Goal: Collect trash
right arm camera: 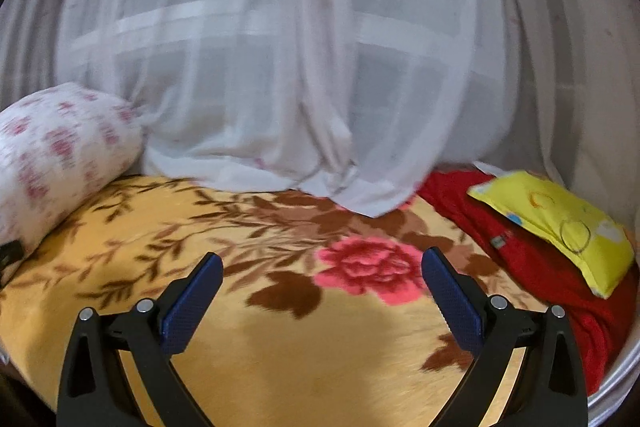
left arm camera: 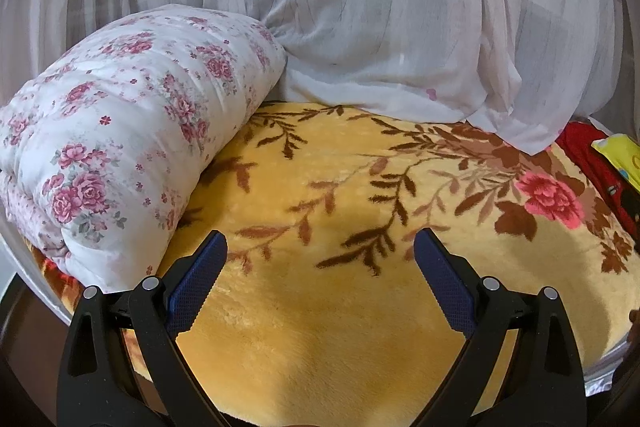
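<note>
- Trash is not identifiable in either view; no loose scrap is showing on the yellow floral blanket that is covering the bed, so its place relative to the tongs cannot be told.
- Left tongs are hanging over the blanket with the jaws standing wide apart, gripping nothing; only plush fabric is lying between the blue pads.
- Right tongs are likewise standing spread and holding nothing, with a pink printed rose showing between and just beyond the tips.
- Rolled rose-print quilt is lying at the left of the bed, resting on the blanket.
- Sheer white curtain is hanging behind, its hem pooling on the blanket's far edge.
- Yellow pillow is resting on a red cloth at the right side, well apart from both tongs.
- In the left wrist view, the pillow and red cloth are being cut off by the frame edge.
- Right wrist view is appearing blurred, so the quilt's print and the curtain's folds are reading softly; a small dark item at the far left edge cannot be made out.
</note>
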The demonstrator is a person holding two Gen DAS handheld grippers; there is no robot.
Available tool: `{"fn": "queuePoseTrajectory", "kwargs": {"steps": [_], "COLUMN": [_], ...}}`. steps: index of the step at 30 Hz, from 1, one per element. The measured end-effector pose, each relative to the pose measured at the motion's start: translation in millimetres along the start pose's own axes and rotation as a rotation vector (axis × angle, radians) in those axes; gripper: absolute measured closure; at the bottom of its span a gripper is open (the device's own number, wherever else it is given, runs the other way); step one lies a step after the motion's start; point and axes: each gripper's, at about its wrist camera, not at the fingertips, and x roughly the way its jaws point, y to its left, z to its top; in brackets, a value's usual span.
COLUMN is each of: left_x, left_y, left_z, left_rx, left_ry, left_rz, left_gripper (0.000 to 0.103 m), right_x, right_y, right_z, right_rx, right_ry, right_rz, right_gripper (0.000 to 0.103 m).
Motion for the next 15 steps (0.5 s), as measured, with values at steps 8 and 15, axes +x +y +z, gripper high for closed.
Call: {"fn": "queuePoseTrajectory", "kwargs": {"steps": [8,15], "left_x": [4,7], "left_y": [-9,-27], "left_z": [6,12], "left_rx": [0.011,0.036], "left_ry": [-0.01,-0.016], "left_rz": [-0.006,-0.015], "left_gripper": [0.011,0.011], "right_x": [17,18], "right_y": [-19,-15], "right_z": [4,-1], "right_rx": [0.057,0.031], "right_ry": [0.032,0.041], "right_rz": [-0.045,-0.036], "right_gripper": [0.005,0.005]}}
